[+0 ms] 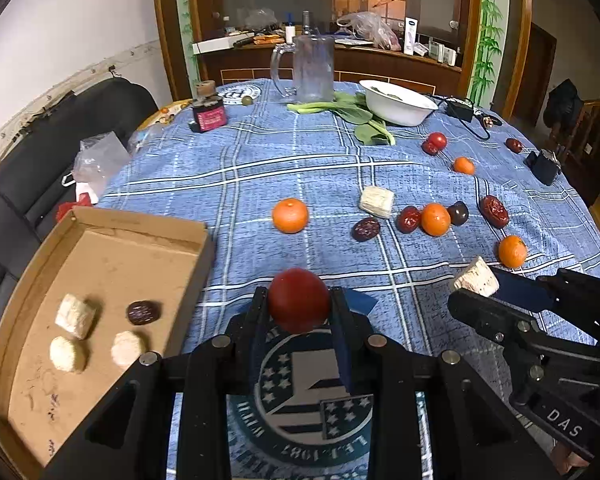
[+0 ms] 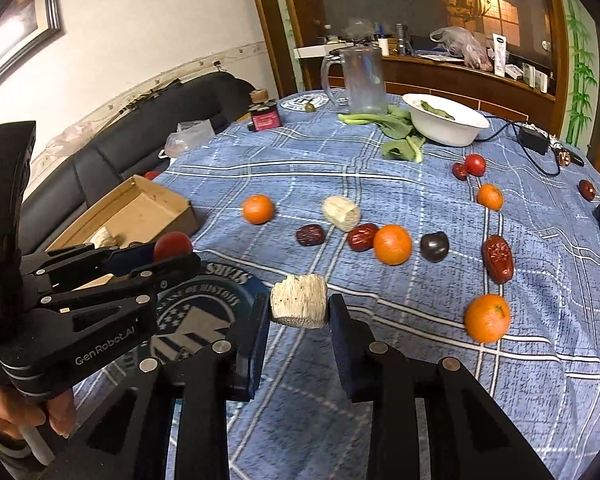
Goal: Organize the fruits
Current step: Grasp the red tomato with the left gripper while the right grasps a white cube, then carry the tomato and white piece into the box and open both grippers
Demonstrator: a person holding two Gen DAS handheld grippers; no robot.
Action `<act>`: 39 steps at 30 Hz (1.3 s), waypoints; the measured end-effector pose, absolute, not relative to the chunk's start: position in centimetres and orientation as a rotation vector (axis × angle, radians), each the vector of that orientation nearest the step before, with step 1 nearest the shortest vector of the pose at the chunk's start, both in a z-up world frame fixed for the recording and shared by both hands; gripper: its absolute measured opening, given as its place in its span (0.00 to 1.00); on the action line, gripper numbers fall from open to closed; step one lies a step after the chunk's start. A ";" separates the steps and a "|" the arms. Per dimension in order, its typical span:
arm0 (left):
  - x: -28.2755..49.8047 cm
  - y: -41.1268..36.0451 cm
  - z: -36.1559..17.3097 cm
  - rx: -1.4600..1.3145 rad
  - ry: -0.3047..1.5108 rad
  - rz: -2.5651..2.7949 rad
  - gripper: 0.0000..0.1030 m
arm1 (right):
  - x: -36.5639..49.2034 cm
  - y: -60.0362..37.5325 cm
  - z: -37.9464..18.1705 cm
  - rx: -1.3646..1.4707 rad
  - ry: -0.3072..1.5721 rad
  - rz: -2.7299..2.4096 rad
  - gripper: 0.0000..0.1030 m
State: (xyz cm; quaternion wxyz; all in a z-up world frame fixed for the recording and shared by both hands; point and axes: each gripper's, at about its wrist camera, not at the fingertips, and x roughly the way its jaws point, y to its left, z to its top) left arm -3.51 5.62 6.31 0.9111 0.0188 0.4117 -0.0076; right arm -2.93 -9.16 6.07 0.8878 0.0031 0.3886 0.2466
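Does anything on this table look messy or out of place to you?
Yes. Loose green leafy stalks lie straight on the blue checked tablecloth beside the white bowl, not in it. Oranges and dried red dates are scattered across the cloth, away from the brown cardboard tray.

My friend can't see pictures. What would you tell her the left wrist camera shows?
The left claw grips a red tomato above a blue checked tablecloth, beside a cardboard box. The right claw holds a pale chunk; oranges and dates lie scattered beyond.
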 end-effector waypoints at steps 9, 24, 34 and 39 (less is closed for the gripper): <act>-5.3 7.7 7.4 0.036 0.822 0.014 0.28 | -4.4 -6.6 7.1 -0.016 0.790 0.557 0.32; -7.8 11.6 8.8 0.019 0.787 0.076 0.28 | -6.1 -2.2 8.5 -0.066 0.763 0.627 0.32; -9.0 15.5 9.5 0.001 0.778 0.135 0.28 | -6.6 1.2 9.1 -0.089 0.754 0.692 0.32; -9.6 18.1 9.7 -0.026 0.781 0.171 0.28 | -6.7 3.1 9.0 -0.107 0.757 0.731 0.32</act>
